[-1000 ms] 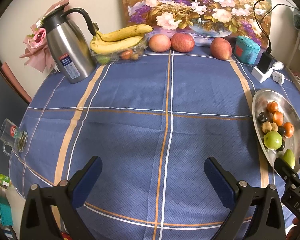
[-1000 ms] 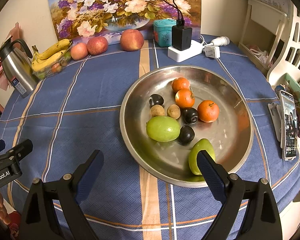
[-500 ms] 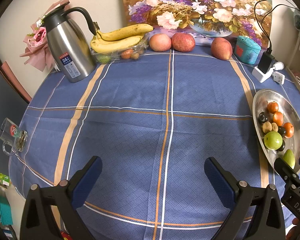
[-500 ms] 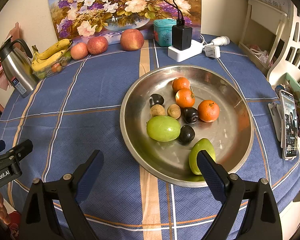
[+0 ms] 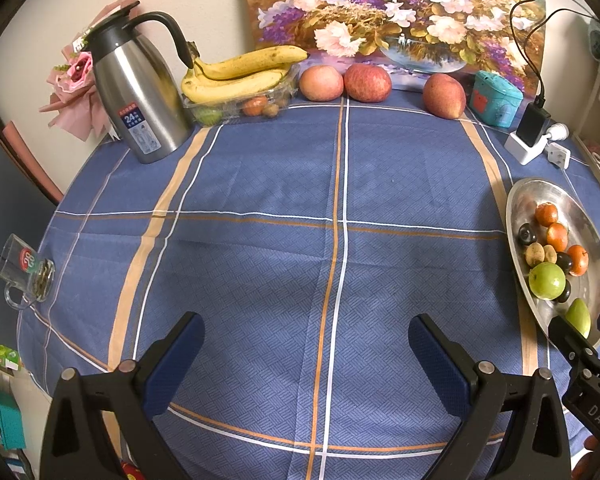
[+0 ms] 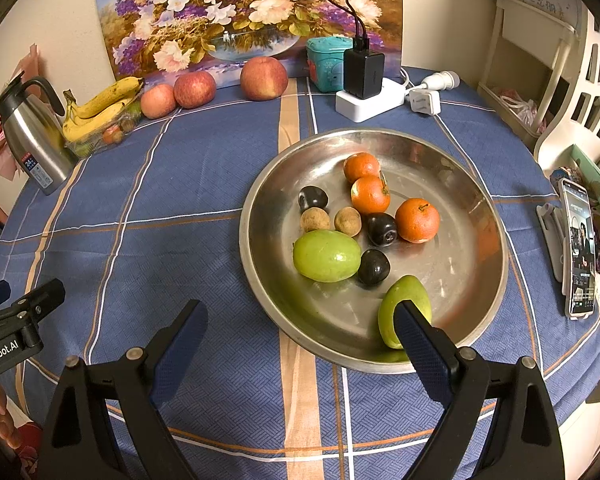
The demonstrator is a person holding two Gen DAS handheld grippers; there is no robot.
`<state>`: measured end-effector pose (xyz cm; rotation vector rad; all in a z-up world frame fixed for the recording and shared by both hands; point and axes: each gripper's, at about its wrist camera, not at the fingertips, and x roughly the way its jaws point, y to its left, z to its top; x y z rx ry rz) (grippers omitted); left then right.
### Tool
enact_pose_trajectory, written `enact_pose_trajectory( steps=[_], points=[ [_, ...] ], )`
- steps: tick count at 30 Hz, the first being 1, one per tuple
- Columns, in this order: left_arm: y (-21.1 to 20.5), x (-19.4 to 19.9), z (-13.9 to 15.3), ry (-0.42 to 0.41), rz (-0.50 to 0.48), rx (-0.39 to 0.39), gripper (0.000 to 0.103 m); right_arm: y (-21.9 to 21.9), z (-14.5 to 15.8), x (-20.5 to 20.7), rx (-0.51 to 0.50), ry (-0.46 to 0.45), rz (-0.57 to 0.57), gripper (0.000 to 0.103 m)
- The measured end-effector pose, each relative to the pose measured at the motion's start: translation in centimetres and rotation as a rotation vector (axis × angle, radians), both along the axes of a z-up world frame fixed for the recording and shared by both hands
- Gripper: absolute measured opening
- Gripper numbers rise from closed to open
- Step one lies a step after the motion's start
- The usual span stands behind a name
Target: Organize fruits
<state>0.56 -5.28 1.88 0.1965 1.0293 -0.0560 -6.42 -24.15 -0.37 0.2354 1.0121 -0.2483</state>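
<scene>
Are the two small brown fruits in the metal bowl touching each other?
Apart. The right wrist view shows a thin strip of bowl between the two brown fruits.

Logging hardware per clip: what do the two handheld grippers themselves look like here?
Both match: black plastic A-frame arms with silver pivot bolts, each finger faced with a dark blue textured pad. Left gripper shows white "GenRobot.AI" lettering on its body in the right wrist view; right gripper shows white "DAS" lettering in the left wrist view. No cables or sleeves are visible.
</scene>
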Motion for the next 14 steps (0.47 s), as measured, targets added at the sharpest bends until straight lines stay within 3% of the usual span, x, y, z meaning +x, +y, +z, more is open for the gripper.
enact_pose_trajectory(
  steps=[14],
  points=[
    [0.09, -0.19, -0.05, -0.003, 0.008, 0.02, 0.103, -0.07, -0.05, -0.02, 0.001, 0.001, 0.002, 0.094]
  ],
)
